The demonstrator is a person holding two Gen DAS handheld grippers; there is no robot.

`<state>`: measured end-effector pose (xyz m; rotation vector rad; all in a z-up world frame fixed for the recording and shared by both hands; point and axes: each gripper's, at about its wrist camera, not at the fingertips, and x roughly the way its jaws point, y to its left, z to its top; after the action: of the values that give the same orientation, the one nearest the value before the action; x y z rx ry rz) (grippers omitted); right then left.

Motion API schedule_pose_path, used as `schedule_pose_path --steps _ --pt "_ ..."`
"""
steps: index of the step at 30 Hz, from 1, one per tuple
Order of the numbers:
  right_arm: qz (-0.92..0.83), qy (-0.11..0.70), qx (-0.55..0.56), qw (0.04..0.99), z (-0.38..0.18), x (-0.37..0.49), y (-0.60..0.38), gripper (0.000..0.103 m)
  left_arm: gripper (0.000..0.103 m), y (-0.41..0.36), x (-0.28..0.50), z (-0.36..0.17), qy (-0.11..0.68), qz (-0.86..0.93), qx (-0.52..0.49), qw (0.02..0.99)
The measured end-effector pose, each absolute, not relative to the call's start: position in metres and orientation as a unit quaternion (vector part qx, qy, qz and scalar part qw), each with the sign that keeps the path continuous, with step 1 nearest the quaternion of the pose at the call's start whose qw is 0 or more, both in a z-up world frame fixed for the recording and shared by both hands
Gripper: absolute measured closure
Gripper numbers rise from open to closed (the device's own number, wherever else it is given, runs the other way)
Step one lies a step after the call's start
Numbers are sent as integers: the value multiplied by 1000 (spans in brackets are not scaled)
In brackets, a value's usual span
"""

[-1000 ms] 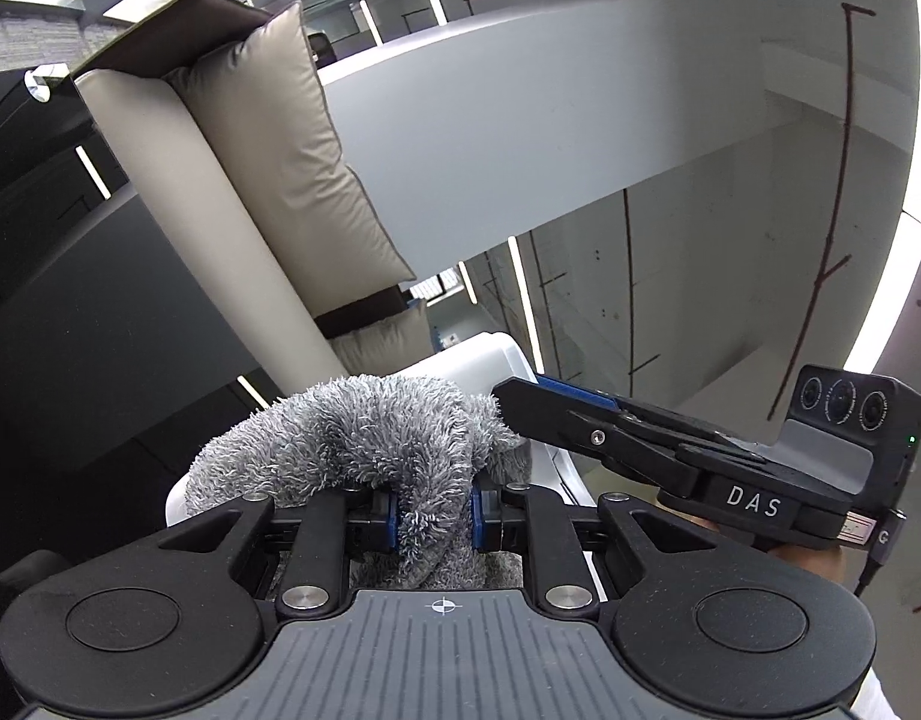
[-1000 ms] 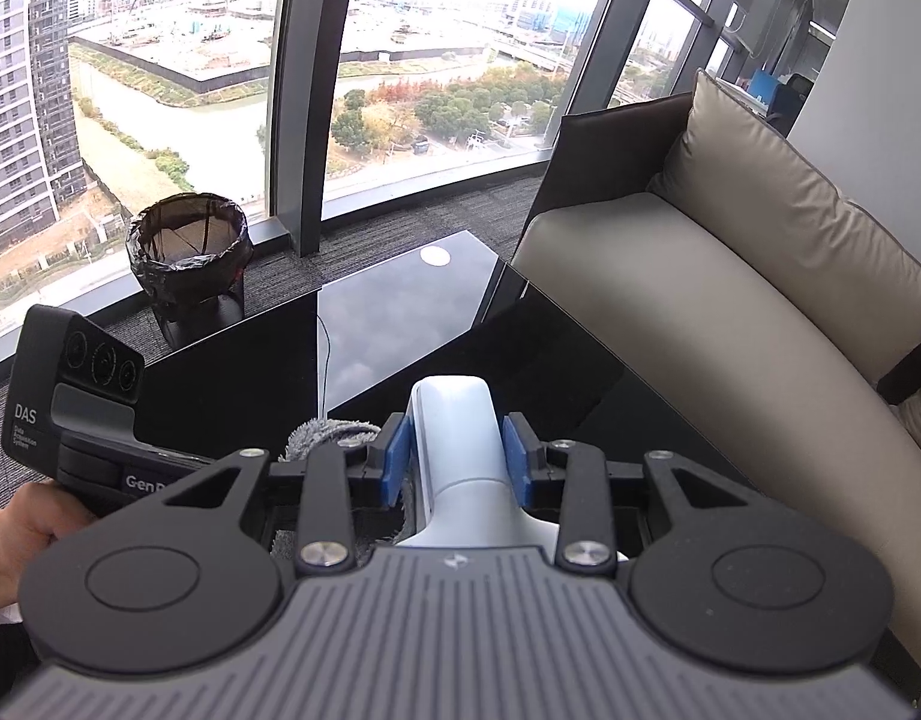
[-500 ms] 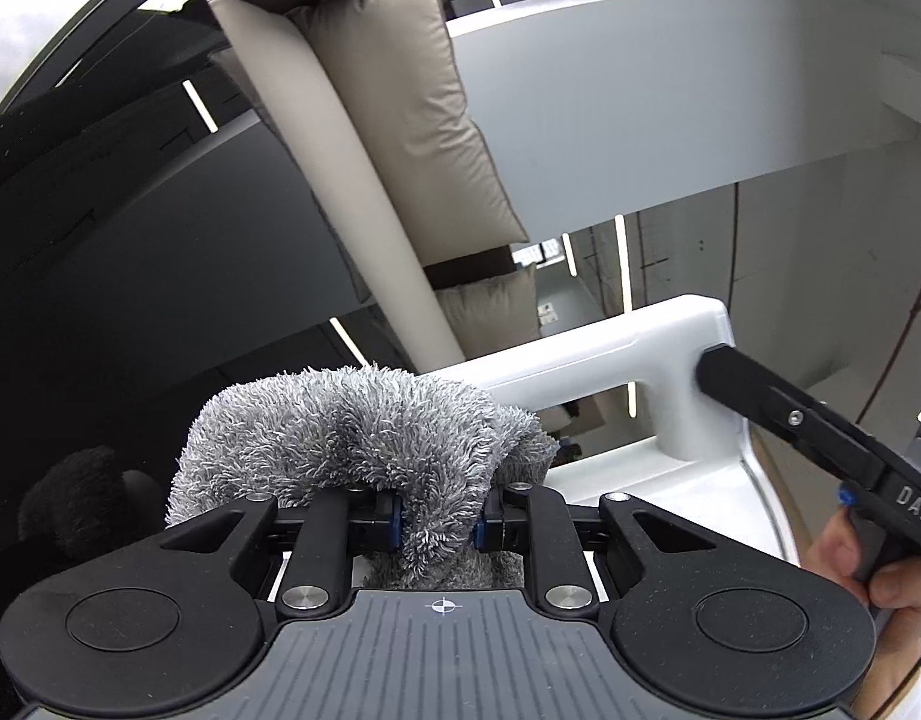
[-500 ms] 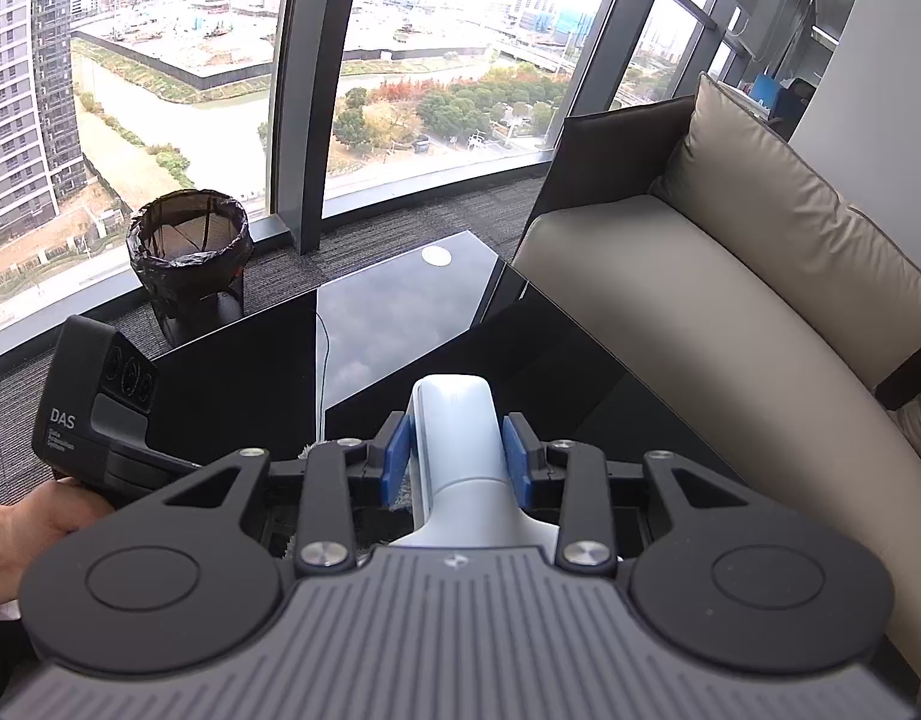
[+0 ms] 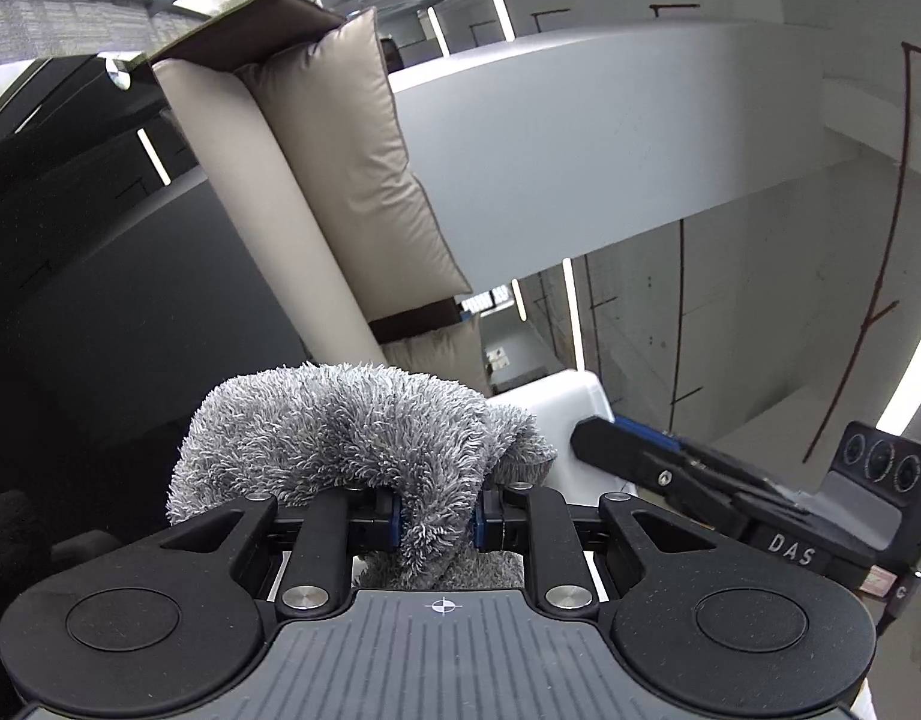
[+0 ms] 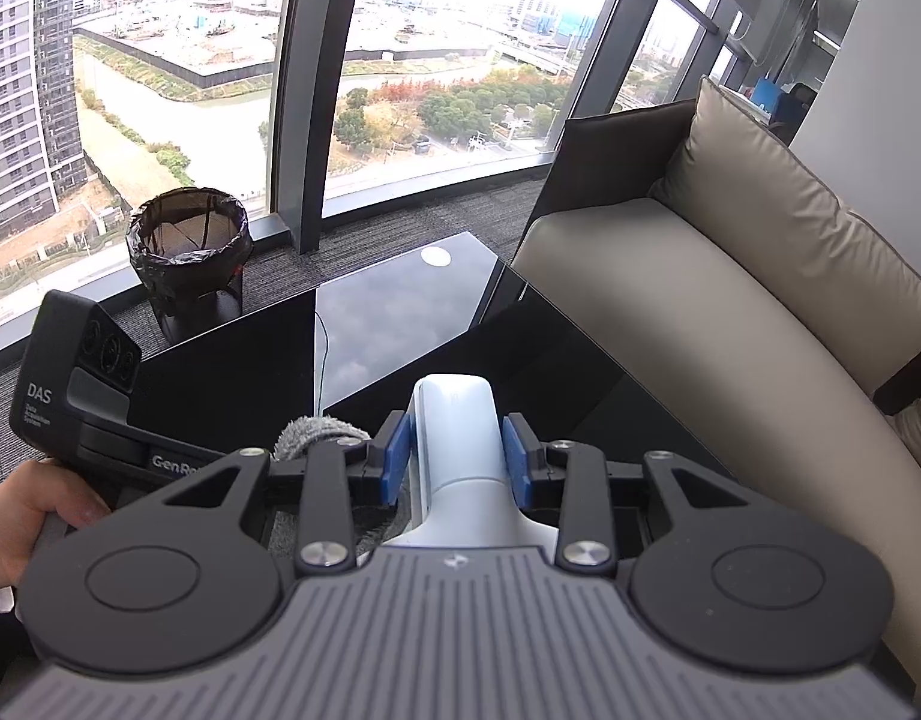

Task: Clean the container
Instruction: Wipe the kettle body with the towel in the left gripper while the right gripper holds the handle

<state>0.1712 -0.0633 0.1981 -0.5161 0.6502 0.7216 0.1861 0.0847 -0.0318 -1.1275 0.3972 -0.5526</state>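
Note:
My left gripper [image 5: 439,521] is shut on a fluffy grey cloth [image 5: 340,426], which bulges up over its fingers. Just behind the cloth shows the white container [image 5: 556,405], with the cloth against it. In the right wrist view my right gripper [image 6: 457,459] is shut on the container's white handle [image 6: 457,420], blue pads pressed on both sides. A tuft of the grey cloth [image 6: 316,429] peeks out left of the handle, beside the other gripper's black body [image 6: 88,408]. The container's body is hidden below the gripper.
A glossy black table [image 6: 400,324] lies under both grippers. A beige sofa [image 6: 730,300] with cushions runs along the right. A bin lined with a black bag [image 6: 187,252] stands by the window. A hand [image 6: 28,510] holds the left gripper's grip.
The left gripper with the cloth swung along the container: the white handle came wide into view half a second ago and is now mostly hidden behind the cloth again. The right gripper stayed still.

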Motion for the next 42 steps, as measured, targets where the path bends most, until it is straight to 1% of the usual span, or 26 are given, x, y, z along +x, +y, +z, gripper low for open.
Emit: schedule_pose_path --steps 19,28,37,42 --pt "380 294 -262 837 200 166 -62 68 85 100 212 -29 125 -278 -588 749" --pt "388 290 -262 835 201 165 -63 68 84 98 213 -41 156 -257 -582 755" --pt "388 290 -264 834 201 165 -62 68 84 98 226 -77 246 -183 -575 759" --pt "388 289 -264 834 201 164 -61 68 85 102 227 -76 248 -179 -574 760"
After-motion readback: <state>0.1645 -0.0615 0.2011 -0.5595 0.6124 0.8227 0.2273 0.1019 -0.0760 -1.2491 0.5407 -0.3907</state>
